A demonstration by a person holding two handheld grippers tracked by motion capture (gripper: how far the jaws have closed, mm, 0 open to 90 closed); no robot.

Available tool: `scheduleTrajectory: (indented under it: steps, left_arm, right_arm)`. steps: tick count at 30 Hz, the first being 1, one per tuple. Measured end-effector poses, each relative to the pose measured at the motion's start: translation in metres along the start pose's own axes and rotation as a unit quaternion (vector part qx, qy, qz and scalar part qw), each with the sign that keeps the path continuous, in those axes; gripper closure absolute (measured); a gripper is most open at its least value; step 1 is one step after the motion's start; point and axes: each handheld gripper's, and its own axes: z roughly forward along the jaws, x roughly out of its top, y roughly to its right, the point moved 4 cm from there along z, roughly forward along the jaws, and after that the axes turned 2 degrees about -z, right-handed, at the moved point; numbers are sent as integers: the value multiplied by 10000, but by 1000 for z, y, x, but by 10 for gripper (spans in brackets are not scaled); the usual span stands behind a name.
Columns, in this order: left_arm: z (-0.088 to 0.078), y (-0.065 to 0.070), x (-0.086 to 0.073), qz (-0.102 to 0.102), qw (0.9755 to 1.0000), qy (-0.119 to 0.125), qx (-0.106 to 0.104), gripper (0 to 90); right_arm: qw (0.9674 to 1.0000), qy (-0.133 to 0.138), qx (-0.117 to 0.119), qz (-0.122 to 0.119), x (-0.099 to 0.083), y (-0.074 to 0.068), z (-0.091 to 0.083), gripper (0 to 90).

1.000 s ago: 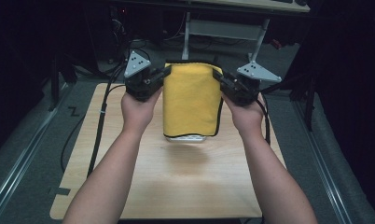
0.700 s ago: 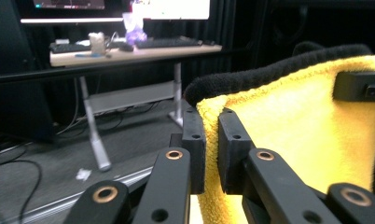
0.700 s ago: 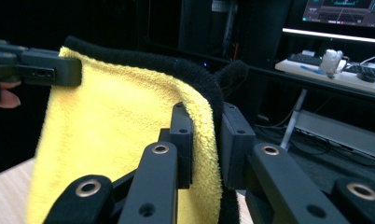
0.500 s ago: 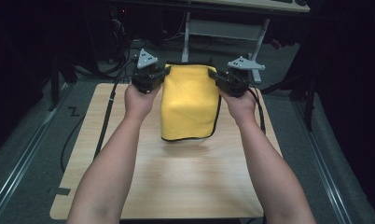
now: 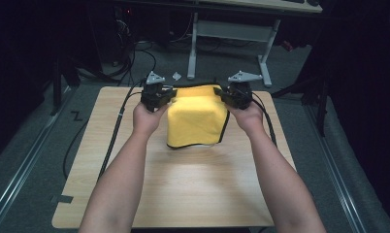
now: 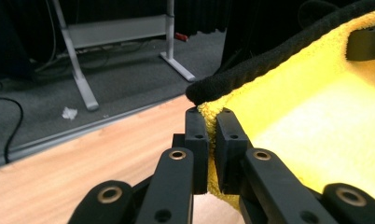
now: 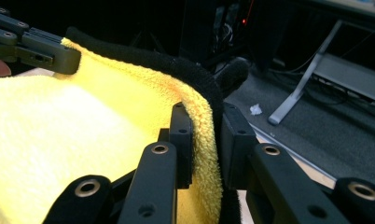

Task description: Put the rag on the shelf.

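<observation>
Over wooden table [image 5: 183,194], forearms extended, hand-held grippers level.

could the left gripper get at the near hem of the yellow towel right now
Probably not as things stand: the left gripper is shut on the far left corner of the yellow towel. The near hem lies unobstructed on the table, but the corner must be released first.

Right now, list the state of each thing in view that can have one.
Yellow towel: folded, far edge held up, near end on the table.
Left claw: shut on the towel's corner.
Right claw: shut on the towel's other corner.
Wooden table: bare near the person.
</observation>
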Motion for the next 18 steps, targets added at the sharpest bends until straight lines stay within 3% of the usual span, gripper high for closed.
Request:
scheduleTrajectory:
  steps: [3,13,18]
  left_arm:
    - [2,0,-6,-66,10000,-33,-55,850]
    - [6,-3,-31,-210,9993,-261,-143,852]
    - [6,-5,-40,-296,9990,-260,-187,851]
  right_arm:
    - [9999,-105,13,-10,-6,2,4,778]
    - [9988,-230,269,331,-30,4,19,775]
    - [9974,-268,421,529,-38,4,25,770]
